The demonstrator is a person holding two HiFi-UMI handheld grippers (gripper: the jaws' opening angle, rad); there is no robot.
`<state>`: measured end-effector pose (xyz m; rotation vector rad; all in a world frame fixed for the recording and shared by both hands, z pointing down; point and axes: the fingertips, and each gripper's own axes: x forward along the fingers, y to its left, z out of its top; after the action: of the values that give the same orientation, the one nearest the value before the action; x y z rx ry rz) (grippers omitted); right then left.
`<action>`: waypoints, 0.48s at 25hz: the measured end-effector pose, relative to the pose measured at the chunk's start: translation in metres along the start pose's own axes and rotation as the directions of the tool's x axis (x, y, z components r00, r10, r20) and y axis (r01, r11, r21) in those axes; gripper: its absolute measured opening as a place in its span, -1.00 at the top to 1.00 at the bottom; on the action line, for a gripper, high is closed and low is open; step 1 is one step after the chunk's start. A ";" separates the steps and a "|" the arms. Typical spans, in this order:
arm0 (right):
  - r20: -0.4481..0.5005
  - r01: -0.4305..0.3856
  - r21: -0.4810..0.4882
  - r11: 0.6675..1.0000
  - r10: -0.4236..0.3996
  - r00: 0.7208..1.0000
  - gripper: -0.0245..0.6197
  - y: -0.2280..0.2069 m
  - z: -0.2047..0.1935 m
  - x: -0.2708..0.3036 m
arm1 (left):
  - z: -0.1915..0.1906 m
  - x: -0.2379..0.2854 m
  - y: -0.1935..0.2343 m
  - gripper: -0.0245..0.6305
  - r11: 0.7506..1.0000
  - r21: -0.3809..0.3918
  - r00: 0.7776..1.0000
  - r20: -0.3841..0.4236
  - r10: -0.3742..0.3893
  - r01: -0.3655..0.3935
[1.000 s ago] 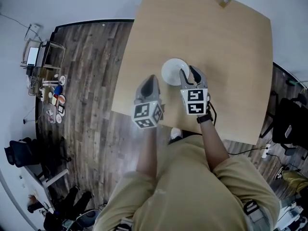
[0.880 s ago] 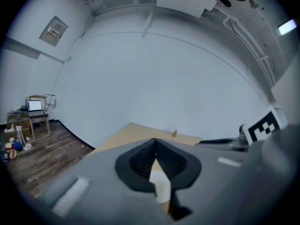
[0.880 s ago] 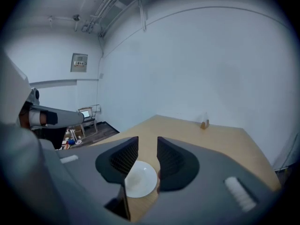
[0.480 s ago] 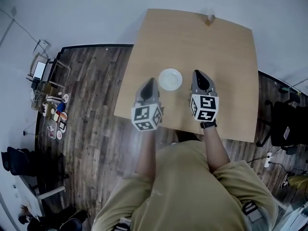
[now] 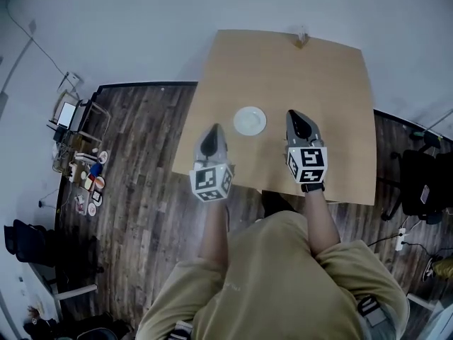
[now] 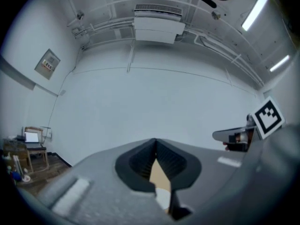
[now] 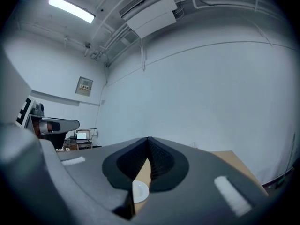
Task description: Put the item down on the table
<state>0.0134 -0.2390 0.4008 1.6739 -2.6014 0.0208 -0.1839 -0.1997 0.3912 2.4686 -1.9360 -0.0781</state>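
A small white round dish (image 5: 249, 120) rests on the wooden table (image 5: 333, 91), near its front left part, with nothing holding it. My left gripper (image 5: 214, 129) hovers over the table's front left edge, just left of and nearer than the dish, jaws shut and empty. On the dish's other side, about a hand's width away, my right gripper (image 5: 295, 115) is also shut and empty. In the left gripper view the closed left gripper (image 6: 155, 142) shows the dish (image 6: 162, 198) through the gap below the tips. The right gripper (image 7: 148, 140) frames the dish (image 7: 139, 191) the same way.
A small object (image 5: 302, 37) stands at the table's far edge by the white wall. Clutter and a laptop stand (image 5: 79, 119) lie on the dark wood floor to the left. A black chair (image 5: 417, 179) stands to the right of the table.
The right gripper came off the dish's rim and drew back to the right. The dish stays on the table. Both grippers pulled back toward the person.
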 end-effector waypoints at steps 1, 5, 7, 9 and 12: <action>0.010 -0.003 -0.002 1.000 0.003 1.000 0.90 0.000 0.003 -0.004 | 0.001 -0.003 -0.001 0.93 1.000 0.026 1.000 0.000 0.000 0.000; 0.028 0.001 -0.017 1.000 0.000 1.000 0.90 0.001 0.009 -0.016 | -0.003 -0.012 0.000 0.93 0.997 0.080 1.000 -0.013 0.006 -0.004; 0.034 0.004 -0.017 1.000 -0.003 0.999 0.90 0.002 0.011 -0.020 | -0.006 -0.015 0.002 0.93 0.996 0.086 1.000 -0.023 0.014 -0.012; 0.041 0.004 -0.018 1.000 -0.003 0.999 0.90 0.004 0.012 -0.025 | -0.007 -0.020 0.003 0.93 0.996 0.092 0.999 -0.028 0.018 -0.016; 0.048 -0.002 -0.022 1.000 0.003 0.999 0.90 0.004 0.012 -0.027 | -0.006 -0.023 0.003 0.93 0.995 0.099 1.000 -0.023 0.018 -0.016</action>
<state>0.0202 -0.2132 0.3872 1.6852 -2.6283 -0.0484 -0.1916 -0.1783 0.3977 2.4999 -1.9984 0.0473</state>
